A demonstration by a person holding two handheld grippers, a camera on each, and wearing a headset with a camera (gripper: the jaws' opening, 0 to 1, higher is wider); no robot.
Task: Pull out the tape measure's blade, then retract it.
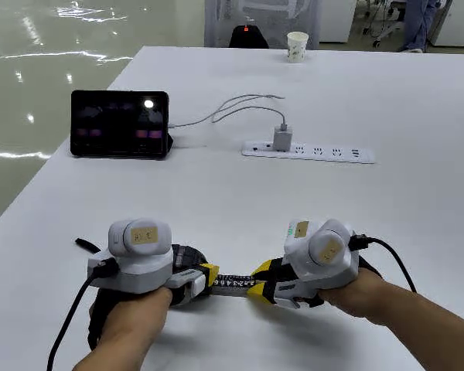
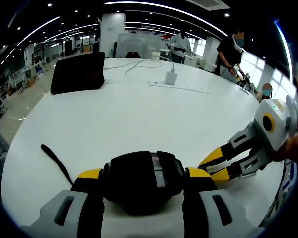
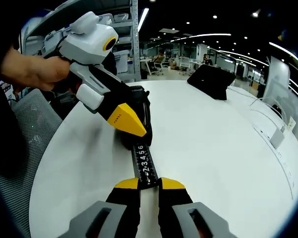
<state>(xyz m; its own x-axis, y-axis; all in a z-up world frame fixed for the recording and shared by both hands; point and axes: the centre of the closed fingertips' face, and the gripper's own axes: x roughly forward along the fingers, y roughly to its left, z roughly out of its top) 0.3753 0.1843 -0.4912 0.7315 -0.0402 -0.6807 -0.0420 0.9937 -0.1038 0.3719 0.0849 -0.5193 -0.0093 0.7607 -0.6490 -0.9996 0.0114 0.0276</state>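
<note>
Tape measure (image 1: 187,257) (image 2: 141,181) (image 3: 141,105) is seen low on the white table (image 1: 216,193), toward the person. Its black case is clamped between the jaws of the left gripper (image 1: 198,276) (image 2: 144,173) (image 3: 126,119). A short length of blade (image 1: 232,281) (image 3: 144,163) is out of the case and runs level along the tabletop to the right gripper (image 1: 258,280) (image 2: 213,166) (image 3: 149,184), whose jaws are closed on the blade's end. Numbers 2 to 6 can be read on the blade in the right gripper view.

A thin black strap (image 1: 87,245) (image 2: 54,161) lies just left of the left gripper. The table's left edge is well apart from it. Bare tabletop is seen to the right of the right gripper and ahead of both grippers, up to the tablet (image 1: 120,124) and the power strip (image 1: 308,151), which are well apart from the work. A paper cup (image 1: 297,45) stands at the far edge.
</note>
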